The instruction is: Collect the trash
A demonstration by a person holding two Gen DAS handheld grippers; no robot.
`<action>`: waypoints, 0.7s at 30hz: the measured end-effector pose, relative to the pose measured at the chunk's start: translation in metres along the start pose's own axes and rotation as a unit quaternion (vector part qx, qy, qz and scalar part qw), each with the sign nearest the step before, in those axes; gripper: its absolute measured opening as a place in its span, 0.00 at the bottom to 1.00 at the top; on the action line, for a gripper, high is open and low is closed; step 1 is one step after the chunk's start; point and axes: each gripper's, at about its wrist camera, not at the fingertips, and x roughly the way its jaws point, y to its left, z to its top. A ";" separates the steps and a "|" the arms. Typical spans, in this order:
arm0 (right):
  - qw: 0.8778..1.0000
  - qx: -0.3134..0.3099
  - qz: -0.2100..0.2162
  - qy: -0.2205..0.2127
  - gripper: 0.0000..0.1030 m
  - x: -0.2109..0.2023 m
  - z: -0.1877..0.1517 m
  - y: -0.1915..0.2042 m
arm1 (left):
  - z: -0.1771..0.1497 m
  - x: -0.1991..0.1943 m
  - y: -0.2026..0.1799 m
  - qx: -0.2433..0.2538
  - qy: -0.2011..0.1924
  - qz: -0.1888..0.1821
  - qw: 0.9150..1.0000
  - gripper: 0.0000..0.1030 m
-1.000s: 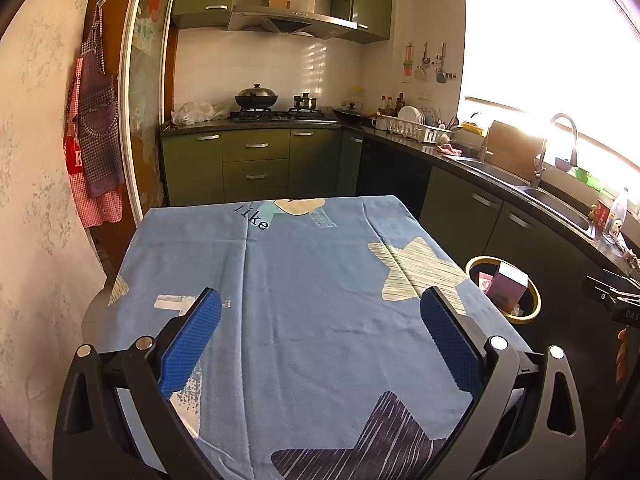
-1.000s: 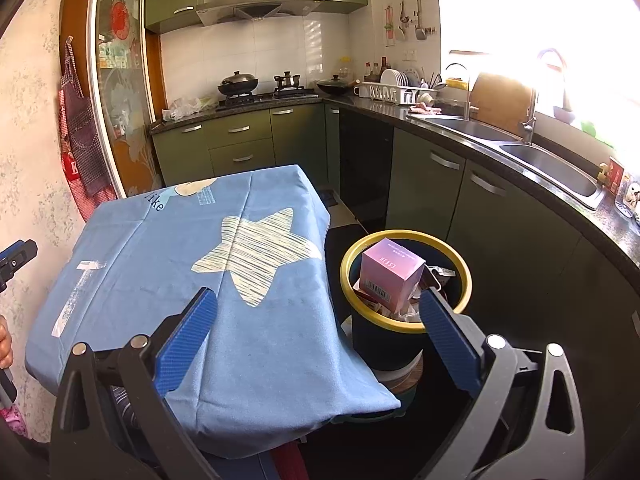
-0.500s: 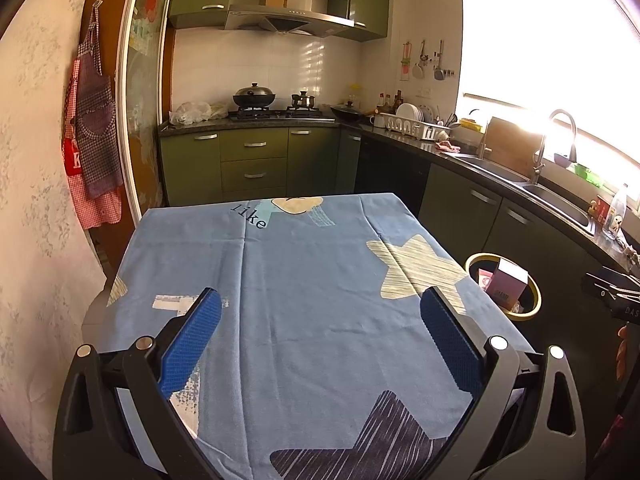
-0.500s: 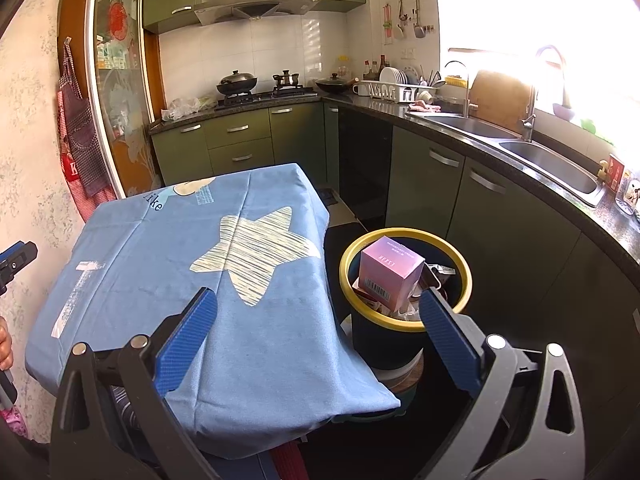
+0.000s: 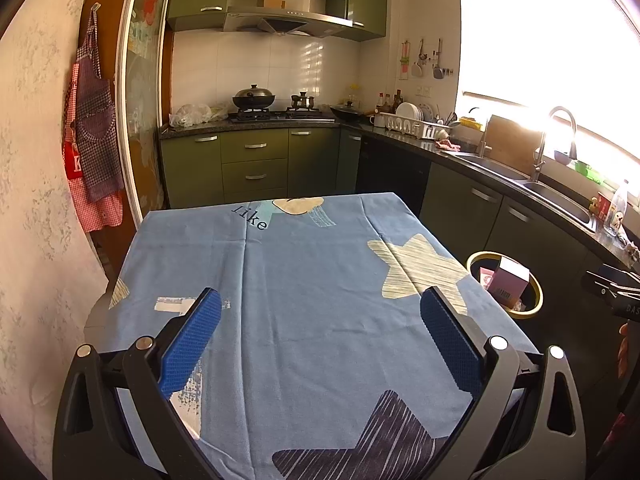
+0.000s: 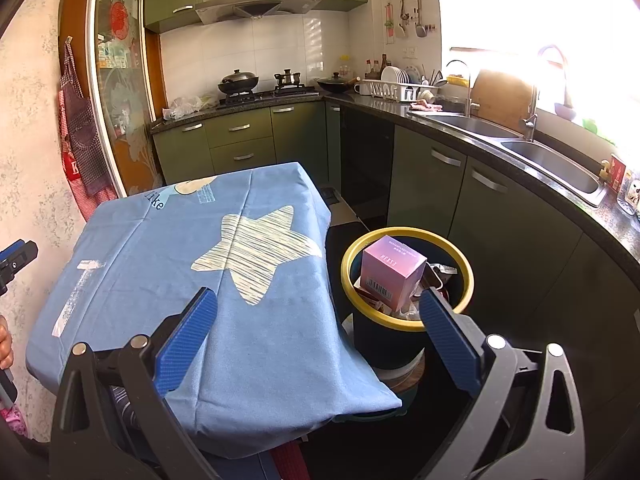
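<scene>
Evidently, the pink box (image 6: 390, 276) is perched high in the yellow-rimmed bin (image 6: 464, 264); it could be toppled if nudged. Both the left gripper (image 5: 320, 334) and right gripper (image 6: 316, 332) are held with fingers spread, empty.

One table under one blue tablecloth (image 5: 304, 300), one yellow-rimmed bin (image 6: 464, 284) holding one pink box (image 6: 390, 276), two grippers, two aprons (image 5: 94, 148), two pans on the stove (image 5: 276, 112).
</scene>
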 end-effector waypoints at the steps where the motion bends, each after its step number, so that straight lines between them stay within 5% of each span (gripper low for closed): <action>1: 1.000 0.001 0.000 0.000 0.93 0.000 0.000 0.000 | 0.000 0.000 0.000 0.000 0.000 0.000 1.000 0.95; 21: 1.000 0.002 -0.001 0.003 0.93 0.001 -0.002 0.000 | 0.000 0.000 -0.001 0.005 0.001 0.001 1.000 0.95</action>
